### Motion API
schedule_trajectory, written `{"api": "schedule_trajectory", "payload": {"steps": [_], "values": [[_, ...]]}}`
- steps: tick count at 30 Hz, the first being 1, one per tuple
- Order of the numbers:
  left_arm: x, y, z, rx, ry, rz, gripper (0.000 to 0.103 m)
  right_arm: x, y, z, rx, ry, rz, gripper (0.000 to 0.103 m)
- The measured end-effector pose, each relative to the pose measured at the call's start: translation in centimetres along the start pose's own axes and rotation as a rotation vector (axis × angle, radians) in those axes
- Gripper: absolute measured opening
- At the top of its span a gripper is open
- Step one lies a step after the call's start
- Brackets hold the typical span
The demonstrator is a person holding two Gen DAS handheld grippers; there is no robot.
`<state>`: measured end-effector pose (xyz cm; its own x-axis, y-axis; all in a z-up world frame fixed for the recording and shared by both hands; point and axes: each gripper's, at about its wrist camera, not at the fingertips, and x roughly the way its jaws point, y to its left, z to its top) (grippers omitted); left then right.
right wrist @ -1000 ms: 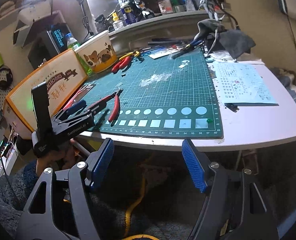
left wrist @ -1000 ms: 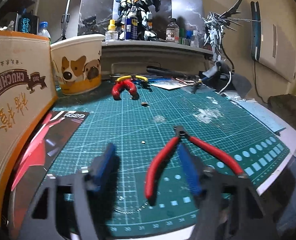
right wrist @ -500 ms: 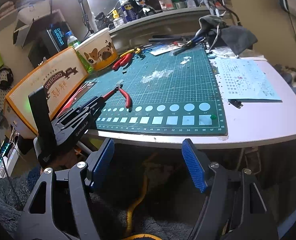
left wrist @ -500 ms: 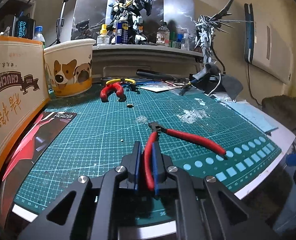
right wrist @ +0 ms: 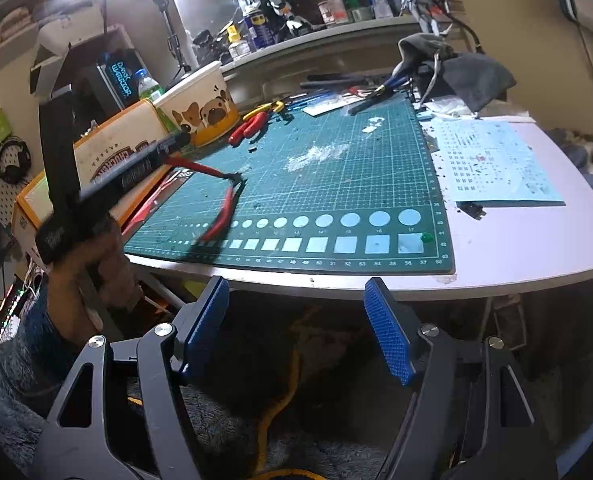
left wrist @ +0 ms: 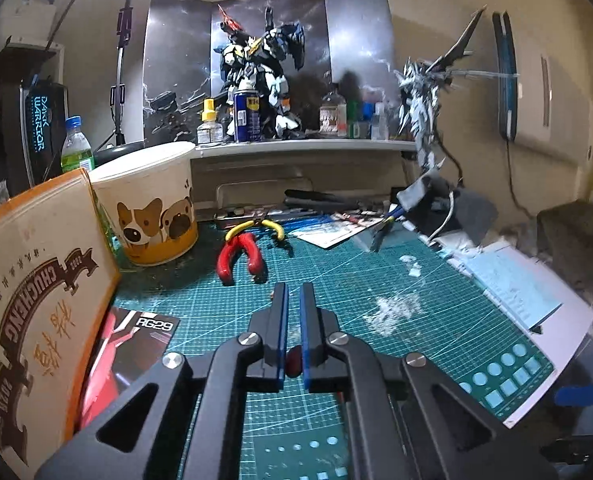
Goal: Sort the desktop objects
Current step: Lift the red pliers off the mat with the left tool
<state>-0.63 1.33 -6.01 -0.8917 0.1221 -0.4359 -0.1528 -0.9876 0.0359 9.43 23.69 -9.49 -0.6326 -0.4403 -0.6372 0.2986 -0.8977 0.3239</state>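
Note:
My left gripper [left wrist: 293, 292] is shut on one handle of the red-handled nippers [left wrist: 292, 360]; only a bit of red shows between its blue pads. From the right wrist view, the left gripper [right wrist: 178, 140] holds the nippers [right wrist: 224, 196] lifted off the green cutting mat [right wrist: 336, 184], their other handle hanging down, blurred. Red pliers [left wrist: 240, 256] and yellow-handled pliers [left wrist: 256, 226] lie at the mat's far side beside a dog-print cup [left wrist: 152, 208]. My right gripper [right wrist: 294, 292] stands open below the table's front edge with nothing between its fingers.
An orange box [left wrist: 36, 304] stands at the left with an RG29 booklet [left wrist: 136, 344] beside it. A blue decal sheet [right wrist: 492, 160] lies right of the mat. Blue-handled pliers [right wrist: 388, 86], a grey cloth [right wrist: 472, 72] and a shelf [left wrist: 296, 146] of bottles and model figures line the back.
The left gripper's jaws closed on one handle of the nippers and rose, lifting them off the mat. The right gripper stayed where it was, still open.

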Motion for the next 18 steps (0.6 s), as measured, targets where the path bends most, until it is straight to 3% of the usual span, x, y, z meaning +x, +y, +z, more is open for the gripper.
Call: {"api": "schedule_trajectory", "payload": {"steps": [4, 9, 15, 18], "values": [[0.4, 1.1, -1.2, -0.030, 0.040, -0.011, 0.000, -0.3, 0.2, -0.1, 0.000, -0.006, 0.000, 0.068], [-0.2, 1.7, -1.0, -0.047, 0.014, -0.029, 0.000, -0.2, -0.1, -0.2, 0.010, -0.006, 0.005, 0.068], [1.1, 2.9, -2.4, -0.108, 0.118, -0.066, 0.000, -0.2, 0.1, -0.3, 0.000, -0.002, 0.011, 0.068], [1.0, 3.0, -4.0, -0.070, 0.121, -0.085, 0.003, -0.3, -0.2, -0.3, 0.007, -0.005, 0.009, 0.068]]}}
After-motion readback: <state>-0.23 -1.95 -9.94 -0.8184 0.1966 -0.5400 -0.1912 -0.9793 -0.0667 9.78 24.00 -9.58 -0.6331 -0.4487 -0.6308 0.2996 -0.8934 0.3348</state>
